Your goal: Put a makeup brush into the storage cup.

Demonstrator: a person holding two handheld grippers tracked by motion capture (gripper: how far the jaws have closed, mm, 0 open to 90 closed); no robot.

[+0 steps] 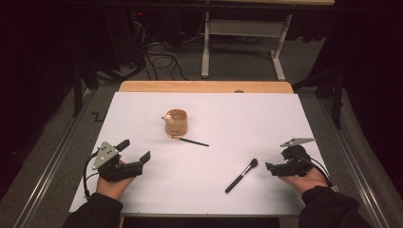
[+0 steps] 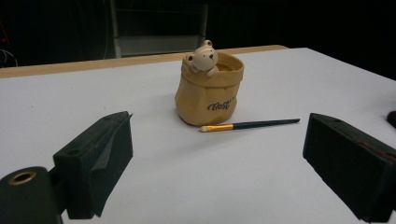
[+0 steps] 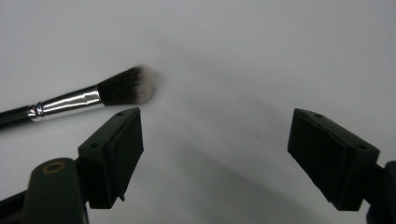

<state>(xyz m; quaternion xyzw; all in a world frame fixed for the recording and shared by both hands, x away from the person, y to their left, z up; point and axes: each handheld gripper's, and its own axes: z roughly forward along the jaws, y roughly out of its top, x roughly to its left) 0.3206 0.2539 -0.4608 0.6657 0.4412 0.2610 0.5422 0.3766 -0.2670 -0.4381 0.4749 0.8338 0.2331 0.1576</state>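
- A tan, sack-shaped ceramic pot (image 1: 176, 122) with a small cream bear figure (image 2: 202, 57) peeking over its rim stands upright on the white table sheet (image 1: 237, 114), a little left of the middle and toward the far side (dark lettering is printed on its front, seen in the left gripper view).
- A thin dark-handled brush with a gold ferrule and a small pale tip (image 1: 190, 141) lies flat just in front of the pot, its pale tip close to the pot's base and its handle pointing to the right.
- A larger black-handled makeup brush with a silver ferrule and a fluffy dark, white-tipped head (image 1: 241, 175) lies flat on the sheet nearer the person, right of centre, its bristles toward the right gripper.
- The right gripper (image 1: 270, 166), black and held in the person's right hand (image 1: 304, 179), rests low at the right side of the sheet; its jaws stand wide apart with nothing between them, and the big brush's head lies just beyond one jaw in the right gripper view.
- The left gripper (image 1: 135, 151), held in the left hand (image 1: 113, 185), sits at the near left of the sheet with its jaws spread wide and empty, pointing toward the pot and thin brush, well apart from both.
- The sheet covers a wooden table whose bare edge (image 1: 204, 86) shows at the far side.
- Beyond lie a dark floor with cables (image 1: 159, 59) and a grey metal frame (image 1: 244, 40).
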